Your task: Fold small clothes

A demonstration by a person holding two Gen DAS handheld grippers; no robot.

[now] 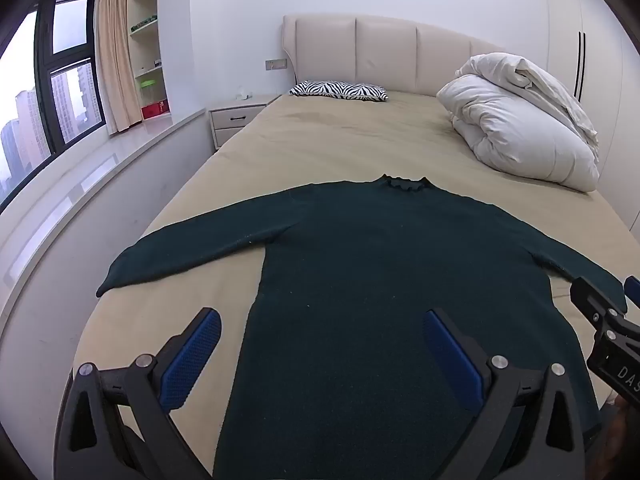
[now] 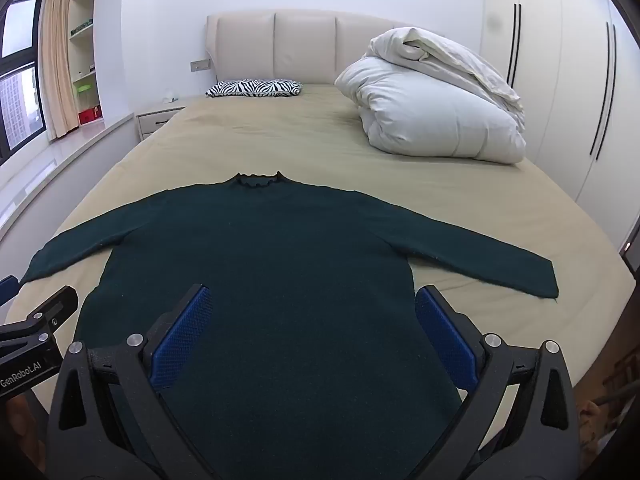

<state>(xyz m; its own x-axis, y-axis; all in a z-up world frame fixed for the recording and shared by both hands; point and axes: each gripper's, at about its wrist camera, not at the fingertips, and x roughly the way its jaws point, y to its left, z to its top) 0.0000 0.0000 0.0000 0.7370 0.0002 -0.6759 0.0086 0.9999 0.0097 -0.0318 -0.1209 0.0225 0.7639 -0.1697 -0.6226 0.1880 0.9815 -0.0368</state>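
A dark green long-sleeved sweater (image 1: 360, 260) lies flat on the beige bed (image 1: 320, 140), collar toward the headboard, both sleeves spread out to the sides. It also shows in the right wrist view (image 2: 260, 248). My left gripper (image 1: 320, 320) is open and empty, hovering over the sweater's lower left body. My right gripper (image 2: 312, 300) is open and empty over the lower right body. The right gripper shows at the left wrist view's right edge (image 1: 600, 312); the left gripper shows at the right wrist view's left edge (image 2: 36, 320).
A rolled white duvet (image 2: 432, 108) lies at the bed's far right. A zebra-print pillow (image 2: 254, 88) lies by the padded headboard (image 2: 280, 48). A nightstand (image 1: 236, 120) and window ledge (image 1: 100, 176) run along the left. Wardrobe doors (image 2: 580, 80) stand at right.
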